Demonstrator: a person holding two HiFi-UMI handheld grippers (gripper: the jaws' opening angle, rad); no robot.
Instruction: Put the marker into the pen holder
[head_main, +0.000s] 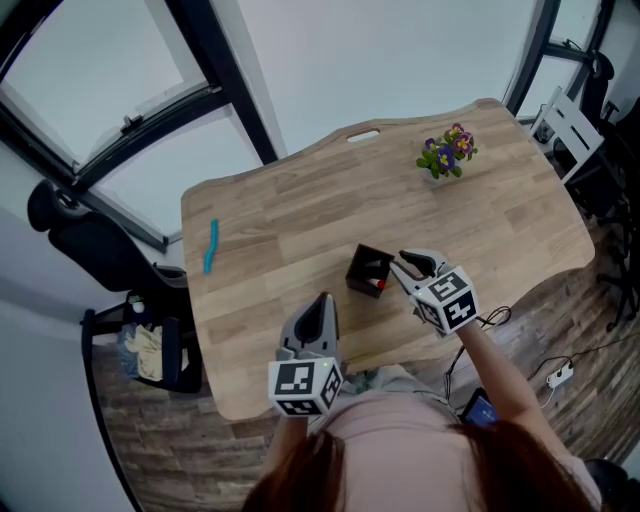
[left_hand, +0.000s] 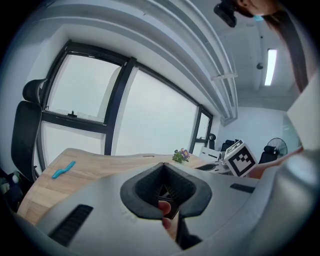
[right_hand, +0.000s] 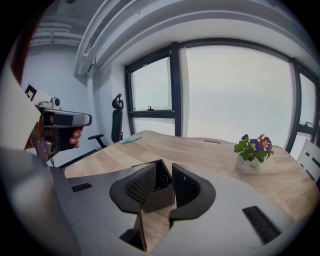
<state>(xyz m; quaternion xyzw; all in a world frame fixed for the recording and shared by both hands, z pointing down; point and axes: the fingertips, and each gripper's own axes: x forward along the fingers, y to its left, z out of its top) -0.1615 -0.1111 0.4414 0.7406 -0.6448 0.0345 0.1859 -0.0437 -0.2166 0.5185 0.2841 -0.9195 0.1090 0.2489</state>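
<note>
My right claw is released. Its two jaws stand apart and they hold nothing. Directly in front of the gap stands the black pen holder, on the wooden counter. In the right gripper view I see the holder between my two jaws, with one corner turned towards me. From the head view the tips of this claw are just beside the holder, on its right side. I cannot tell if they touch it.

The marker is already inside the pen holder. Its red end shows in the corner of the holder that is nearest to my right claw.

My left claw is clenched. The tips of its jaws meet and nothing is between them. It is over the near edge of the counter, and the pen holder is near it, ahead and to its right.

Ahead of my left claw and well to its left, a blue wavy thing lies on the counter. Ahead of my right claw, well apart from it, stands a small pot of purple and yellow flowers. Left of the counter, beyond its edge, is a black office chair.
</note>
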